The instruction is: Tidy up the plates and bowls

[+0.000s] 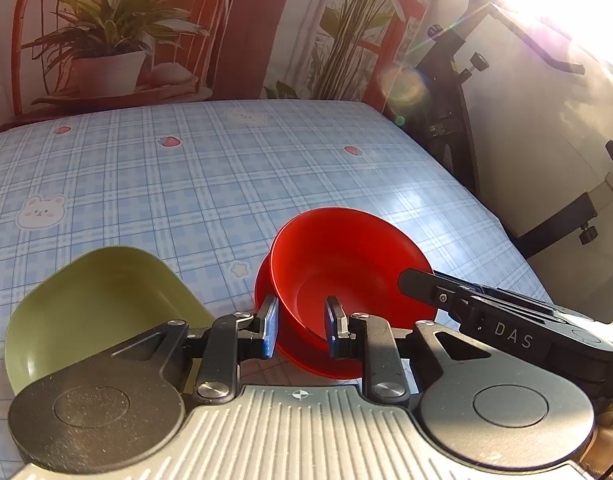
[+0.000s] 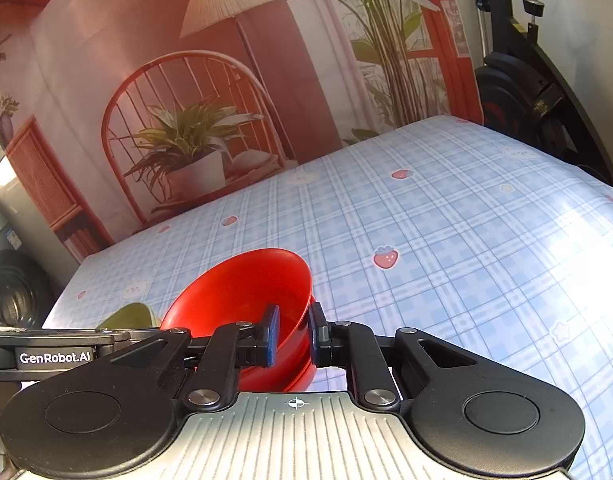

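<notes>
A red bowl (image 1: 346, 264) sits tilted on a red plate (image 1: 306, 356) on the blue checked tablecloth. My left gripper (image 1: 300, 328) straddles the bowl's near rim, one finger outside and one inside, with a gap still showing. My right gripper (image 2: 292, 334) is closed on the bowl's (image 2: 242, 292) opposite rim, above the plate (image 2: 302, 376); its arm shows in the left wrist view (image 1: 486, 312). A green plate (image 1: 94, 304) lies to the left of the red stack; a sliver shows in the right wrist view (image 2: 130, 316).
The tablecloth (image 1: 186, 184) stretches far behind the dishes. A black exercise machine (image 1: 458, 120) stands past the table's right edge. A printed backdrop with a chair and plants (image 2: 194, 148) hangs behind the table.
</notes>
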Tool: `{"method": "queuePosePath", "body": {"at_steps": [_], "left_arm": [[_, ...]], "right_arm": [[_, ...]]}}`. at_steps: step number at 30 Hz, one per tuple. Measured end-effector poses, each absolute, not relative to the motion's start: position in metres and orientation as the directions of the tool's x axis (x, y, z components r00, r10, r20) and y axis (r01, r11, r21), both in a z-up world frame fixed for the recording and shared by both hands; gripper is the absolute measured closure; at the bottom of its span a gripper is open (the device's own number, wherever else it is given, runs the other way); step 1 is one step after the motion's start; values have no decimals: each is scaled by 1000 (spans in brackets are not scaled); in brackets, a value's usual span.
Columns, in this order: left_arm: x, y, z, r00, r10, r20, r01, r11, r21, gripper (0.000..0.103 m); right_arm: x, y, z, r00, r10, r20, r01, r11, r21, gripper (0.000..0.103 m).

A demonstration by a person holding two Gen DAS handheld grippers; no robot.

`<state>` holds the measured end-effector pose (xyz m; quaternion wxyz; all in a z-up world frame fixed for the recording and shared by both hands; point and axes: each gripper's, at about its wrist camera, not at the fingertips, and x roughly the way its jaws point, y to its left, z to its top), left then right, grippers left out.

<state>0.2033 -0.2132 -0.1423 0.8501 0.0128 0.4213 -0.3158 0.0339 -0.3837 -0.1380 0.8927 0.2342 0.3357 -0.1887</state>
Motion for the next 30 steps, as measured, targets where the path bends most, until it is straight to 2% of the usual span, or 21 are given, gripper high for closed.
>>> {"method": "queuePosePath", "body": {"at_steps": [30], "left_arm": [[216, -221, -155, 444, -494, -748, 493, 831, -256, 75]], "right_arm": [[36, -397, -160, 682, -153, -715, 523, 785, 331, 86]]}}
